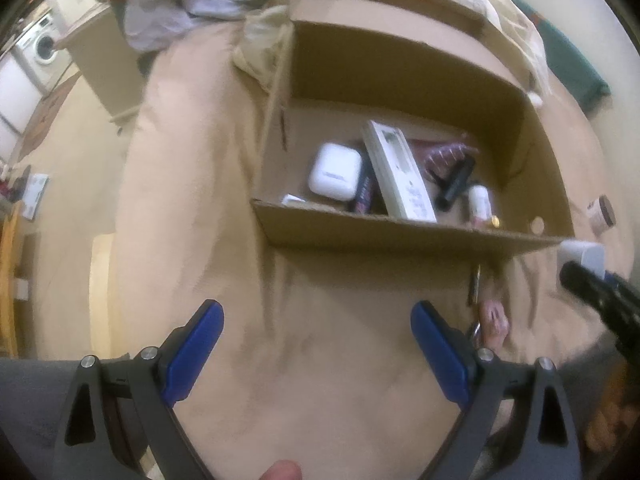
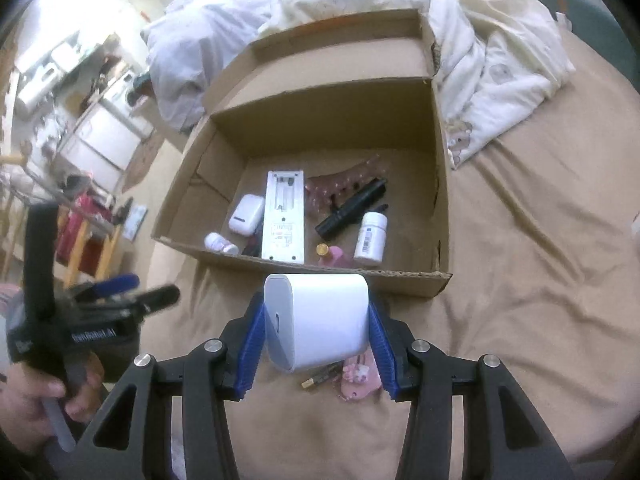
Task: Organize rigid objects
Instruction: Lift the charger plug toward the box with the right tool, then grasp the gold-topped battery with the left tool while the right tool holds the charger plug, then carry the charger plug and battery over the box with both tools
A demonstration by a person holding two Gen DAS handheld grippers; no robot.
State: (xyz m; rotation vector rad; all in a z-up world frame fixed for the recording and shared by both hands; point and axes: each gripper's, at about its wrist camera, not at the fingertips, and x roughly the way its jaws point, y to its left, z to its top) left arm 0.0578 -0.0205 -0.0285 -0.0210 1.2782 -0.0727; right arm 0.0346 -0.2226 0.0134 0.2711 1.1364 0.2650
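Observation:
An open cardboard box rests on a tan bedsheet. Inside lie a white earbud case, a long white remote, a black tube, a white bottle and other small items. My right gripper is shut on a white rounded charger block, held above the sheet just before the box's near wall. My left gripper hangs open over bare sheet in front of the box. A pink charm with a key lies on the sheet.
Crumpled white and cream bedding is piled behind and right of the box. A small round-lidded jar sits on the sheet to the box's right. Shelves, a washing machine and clutter stand off the bed's left side.

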